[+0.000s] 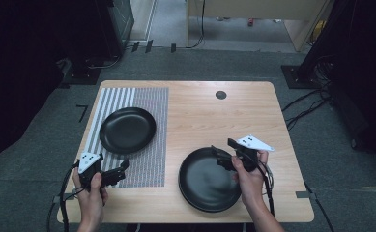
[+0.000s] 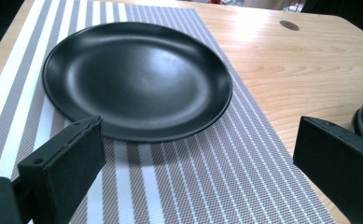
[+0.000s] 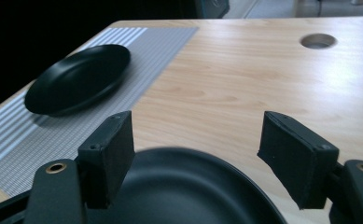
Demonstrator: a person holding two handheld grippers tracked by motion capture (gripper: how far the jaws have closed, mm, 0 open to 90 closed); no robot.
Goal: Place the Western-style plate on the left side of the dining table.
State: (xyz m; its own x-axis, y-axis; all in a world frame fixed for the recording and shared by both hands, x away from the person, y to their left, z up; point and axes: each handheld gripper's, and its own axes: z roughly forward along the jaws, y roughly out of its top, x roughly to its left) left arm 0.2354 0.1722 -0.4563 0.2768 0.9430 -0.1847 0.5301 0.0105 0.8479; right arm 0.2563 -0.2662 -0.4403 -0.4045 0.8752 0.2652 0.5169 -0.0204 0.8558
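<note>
Right gripper (image 1: 223, 158), jaws parted, hovers over the near black plate (image 1: 205, 183) on the bare counter (image 1: 253, 116) (likely rigid, smooth, slippery; best pinched at its thin rim), while the left gripper (image 1: 120, 170) waits, jaws apart, over the striped mat (image 1: 151, 159).

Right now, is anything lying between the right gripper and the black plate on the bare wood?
Nothing visible. The right gripper hangs open over the right edge of the black plate, jaws apart above its rim, with bare table beyond.

left gripper (image 1: 122, 168): plate (image 1: 127, 130) just ahead on mat (image 1: 151, 159) | right gripper (image 1: 214, 155): second plate (image 1: 208, 180) under jaws, bare table (image 1: 200, 116) beyond
</note>
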